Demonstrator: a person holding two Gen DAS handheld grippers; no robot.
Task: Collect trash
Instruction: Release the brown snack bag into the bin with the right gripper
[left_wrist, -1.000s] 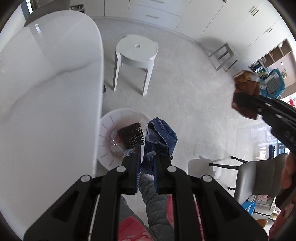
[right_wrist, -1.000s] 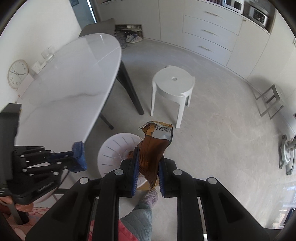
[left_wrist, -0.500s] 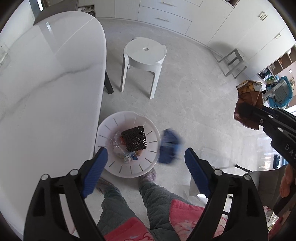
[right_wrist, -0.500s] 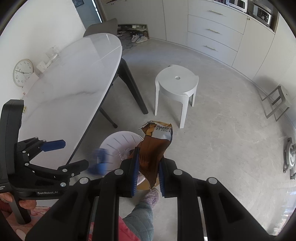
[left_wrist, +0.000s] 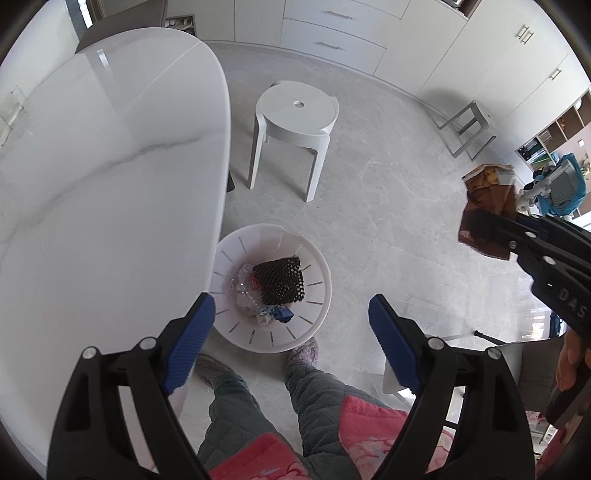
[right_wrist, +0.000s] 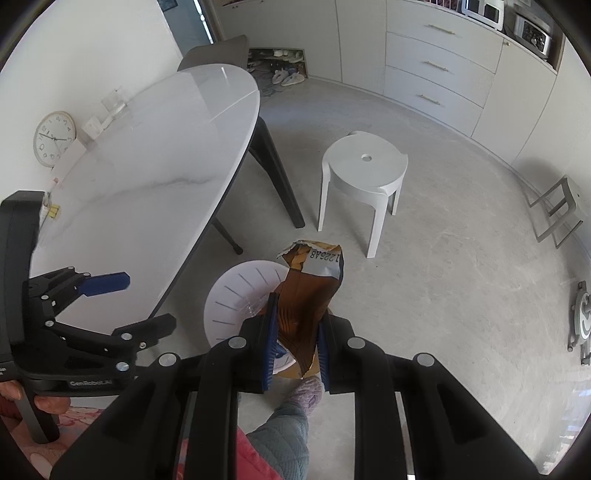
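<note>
A white round trash bin (left_wrist: 317, 269) stands on the floor beside the table, also in the right wrist view (right_wrist: 236, 288). It holds a black mesh piece (left_wrist: 280, 282), clear plastic and a blue wrapper (left_wrist: 282, 314). My left gripper (left_wrist: 291, 325) is wide open and empty above the bin; it also shows in the right wrist view (right_wrist: 125, 306). My right gripper (right_wrist: 295, 332) is shut on a brown snack bag (right_wrist: 310, 288), held in the air to the right of the bin. The bag also shows in the left wrist view (left_wrist: 487, 206).
A white marble oval table (left_wrist: 92, 192) fills the left. A white stool (left_wrist: 295, 118) stands beyond the bin. The person's legs and slippers (left_wrist: 303, 350) are just below the bin. Cabinets line the far wall. A grey step stool (right_wrist: 557, 210) stands at right.
My left gripper opened and let go of the blue wrapper, which fell into the bin. The right gripper still holds the brown bag in about the same place.
</note>
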